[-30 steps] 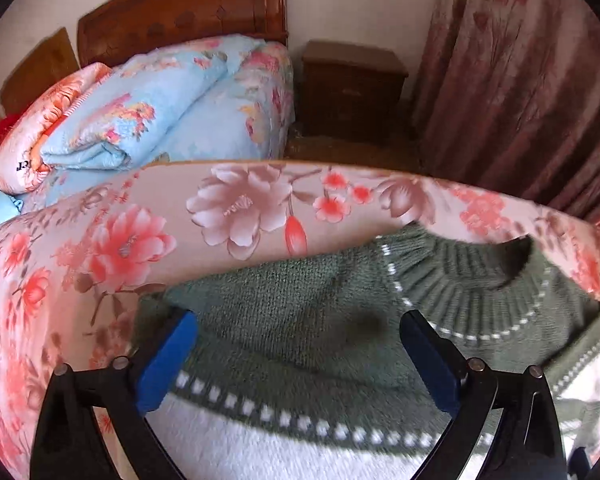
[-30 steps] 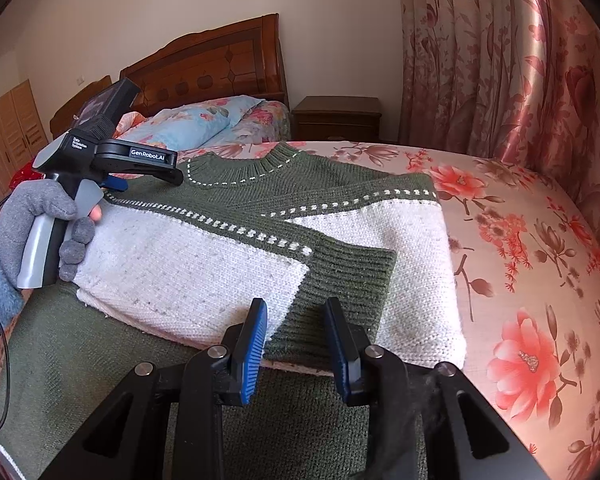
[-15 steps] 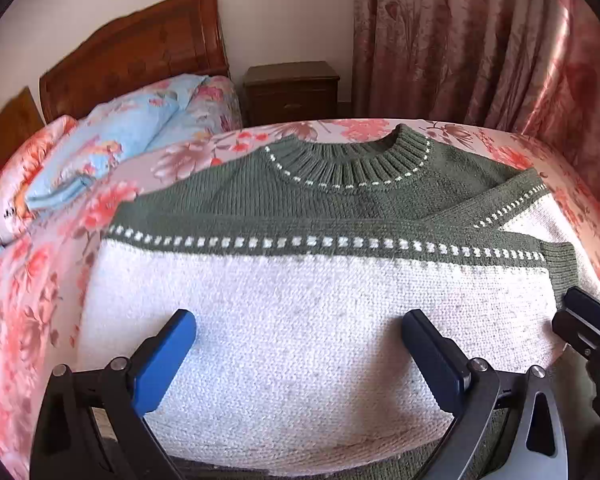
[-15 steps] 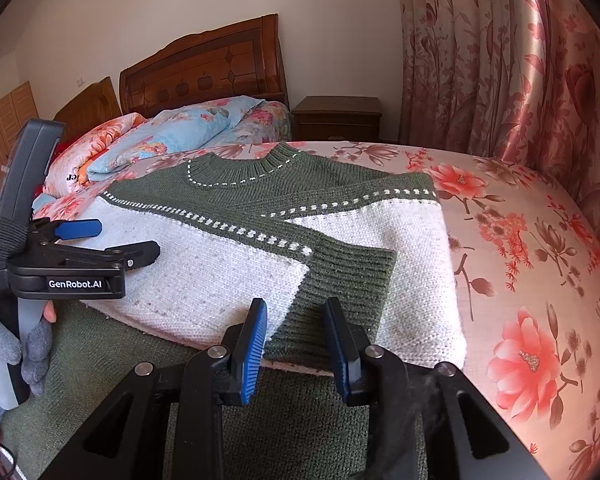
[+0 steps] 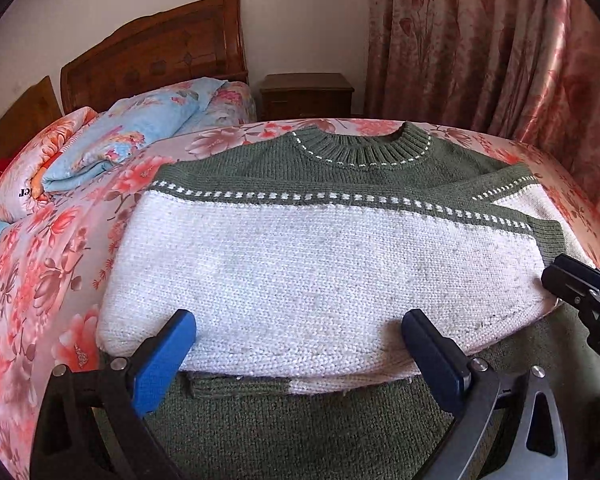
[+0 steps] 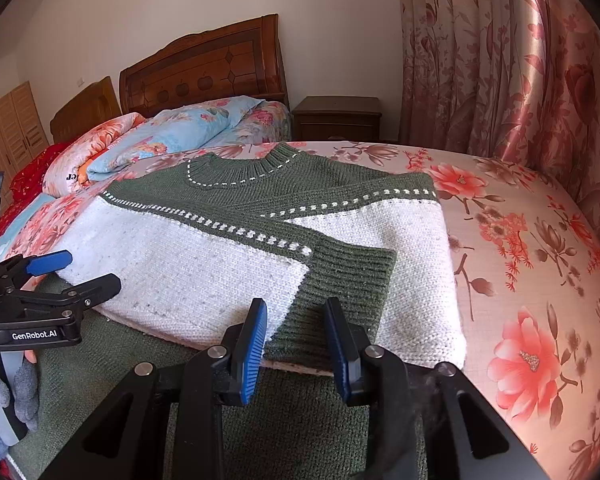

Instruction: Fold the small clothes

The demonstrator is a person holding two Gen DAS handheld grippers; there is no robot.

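Right wrist view: the bed [image 6: 540, 240] holds the sweater [image 6: 220, 256], both sleeves already folded across its front. Its green bottom half is not folded up yet. No boxes or baskets show. The left gripper [image 5: 298, 350] and right gripper [image 6: 296, 340] have jaws apart, holding nothing.

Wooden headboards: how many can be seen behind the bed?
2. The tall carved headboard stands behind the blue floral quilt; a lower headboard stands to its left. Others may be hidden.
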